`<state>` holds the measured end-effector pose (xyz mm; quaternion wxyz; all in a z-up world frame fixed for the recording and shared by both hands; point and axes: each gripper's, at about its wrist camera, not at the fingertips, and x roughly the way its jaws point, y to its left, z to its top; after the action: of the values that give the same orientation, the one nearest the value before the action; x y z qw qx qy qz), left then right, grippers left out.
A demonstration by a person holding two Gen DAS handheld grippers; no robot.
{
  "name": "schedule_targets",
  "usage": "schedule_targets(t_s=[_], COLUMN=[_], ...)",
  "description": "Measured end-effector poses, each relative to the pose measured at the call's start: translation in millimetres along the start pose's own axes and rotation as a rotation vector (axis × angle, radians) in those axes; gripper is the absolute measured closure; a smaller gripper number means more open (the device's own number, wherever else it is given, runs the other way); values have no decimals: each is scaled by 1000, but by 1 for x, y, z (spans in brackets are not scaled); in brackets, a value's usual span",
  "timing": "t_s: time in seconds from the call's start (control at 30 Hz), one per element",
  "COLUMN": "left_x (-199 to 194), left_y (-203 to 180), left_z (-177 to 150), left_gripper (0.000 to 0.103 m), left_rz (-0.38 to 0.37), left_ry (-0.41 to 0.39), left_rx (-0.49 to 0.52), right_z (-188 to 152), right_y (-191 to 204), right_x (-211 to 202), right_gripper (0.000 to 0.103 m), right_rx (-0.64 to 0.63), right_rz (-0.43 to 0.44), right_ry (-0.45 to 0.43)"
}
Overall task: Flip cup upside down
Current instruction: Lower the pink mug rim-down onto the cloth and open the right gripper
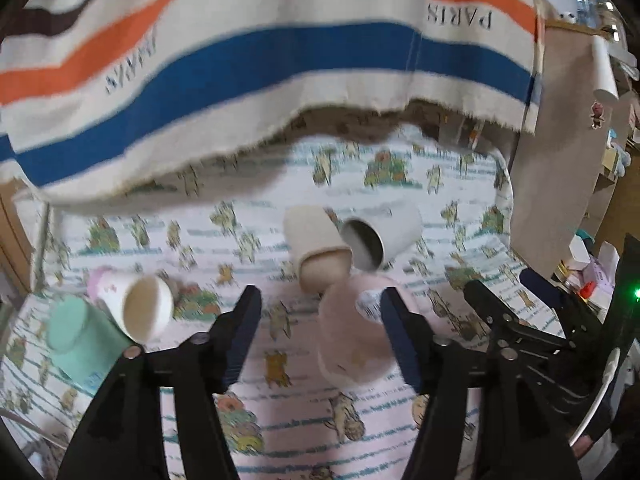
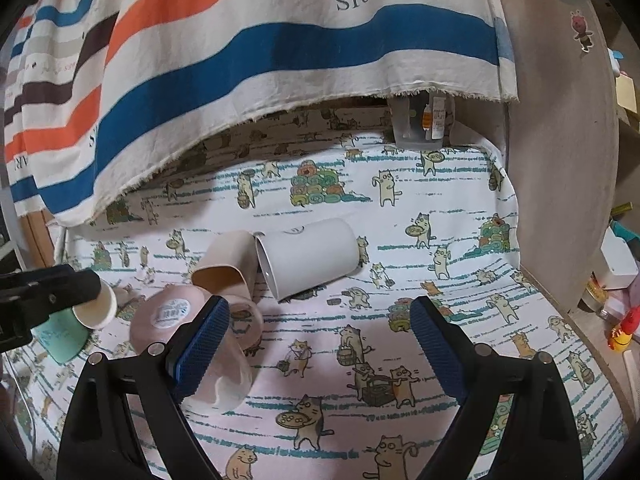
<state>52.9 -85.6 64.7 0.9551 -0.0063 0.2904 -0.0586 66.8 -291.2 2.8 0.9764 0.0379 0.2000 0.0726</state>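
Observation:
Several cups sit on a cat-print cloth (image 2: 400, 208). A white cup (image 2: 308, 258) lies on its side, mouth to the left; it also shows in the left wrist view (image 1: 380, 236). A beige cup (image 2: 228, 264) lies beside it (image 1: 316, 246). A pink cup (image 2: 188, 328) stands upside down (image 1: 352, 336), just inside my left gripper's right finger. My left gripper (image 1: 320, 304) is open around nothing. My right gripper (image 2: 320, 324) is open and empty, the pink cup by its left finger. A small paper cup (image 1: 140, 308) and a mint cup (image 1: 80, 340) are at the left.
A striped cloth (image 2: 260, 52) hangs over the back of the table. A clear container (image 2: 424, 124) stands at the back. A grey wooden panel (image 2: 560, 152) bounds the right side, with clutter beyond it. The other gripper (image 1: 532, 320) shows at the right of the left wrist view.

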Motion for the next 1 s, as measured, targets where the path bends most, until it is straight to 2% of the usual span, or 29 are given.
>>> schedule_targets(t_s=[0.03,0.23,0.3,0.43,0.63,0.73,0.8,1.0], left_x=[-5,-25,-32,-43,-42,-41,-38,-28], left_y=[3,28,40,59,66,68,67,71], left_z=[-1,-8,-11,-19,-34,-46,-51,-61], left_gripper=[26,8,1,1,0,0,0,1], left_rz=[4,80,82,80,119,111,136,113], left_ry=[-32,-240,-295,-388,-446,-475,-480,-463], left_rx=[-2,-9,-30,-53,19,45,71,47], right_z=[0,2,2,1,-1,-2,-3,-6], right_y=[0,-1,1,6,10,8,8,14], right_x=[-2,-13,-16,-23,-32,-34,-33,-25], right_gripper=[10,10,4,1,1,1,1,1], right_rx=[5,18,11,-5,-23,-4,-2,-43], right_rz=[7,39,39,39,49,68,59,45], right_ry=[-8,-68,-87,-130,-187,-203,-209,-179])
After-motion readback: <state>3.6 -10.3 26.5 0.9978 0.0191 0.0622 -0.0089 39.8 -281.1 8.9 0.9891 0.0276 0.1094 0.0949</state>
